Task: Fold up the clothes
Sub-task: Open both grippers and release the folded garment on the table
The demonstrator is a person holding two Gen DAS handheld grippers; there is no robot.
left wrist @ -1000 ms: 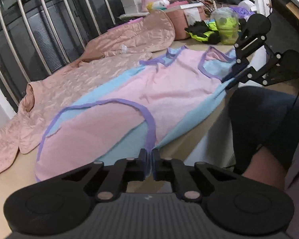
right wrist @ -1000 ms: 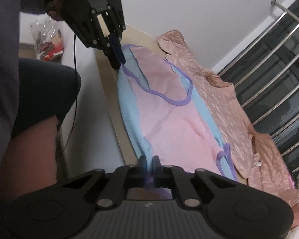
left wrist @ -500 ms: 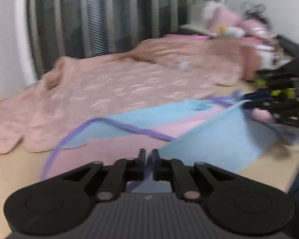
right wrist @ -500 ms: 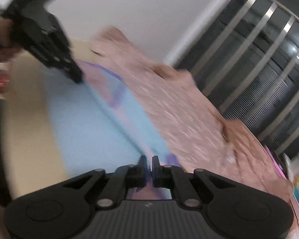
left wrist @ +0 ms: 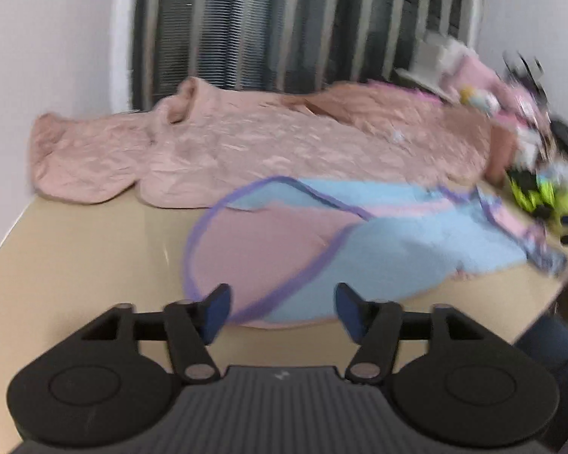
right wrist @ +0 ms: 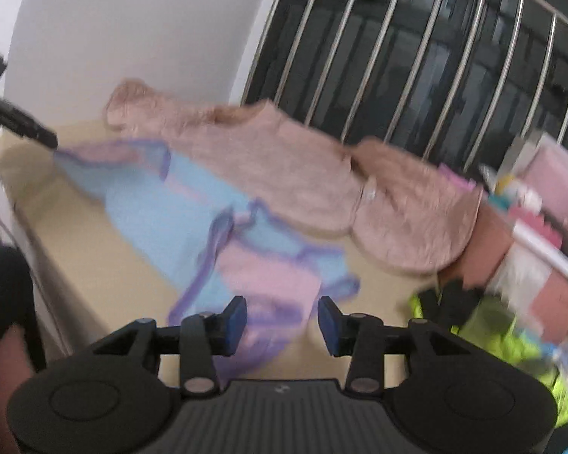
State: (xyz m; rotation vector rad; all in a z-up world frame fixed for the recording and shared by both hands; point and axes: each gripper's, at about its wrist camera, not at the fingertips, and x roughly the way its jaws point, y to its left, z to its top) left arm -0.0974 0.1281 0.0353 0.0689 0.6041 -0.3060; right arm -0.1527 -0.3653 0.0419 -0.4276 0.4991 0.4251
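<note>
Beige tabletop (left wrist: 75, 249) below barred windows holds the pink-and-blue garment (left wrist: 378, 249), 1 blue half folded over lengthwise. Both my left gripper (left wrist: 282, 312) and right gripper (right wrist: 280, 325) are opening, nothing pinched. More folds remain, I judge; the quilted pink jacket (left wrist: 246, 151) lies untouched.

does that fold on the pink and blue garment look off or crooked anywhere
Yes. The pink and blue garment is folded unevenly: its blue flap lies slanted, leaving a rounded pink end uncovered, and the strap end looks bunched. Blur hides finer detail.
</note>
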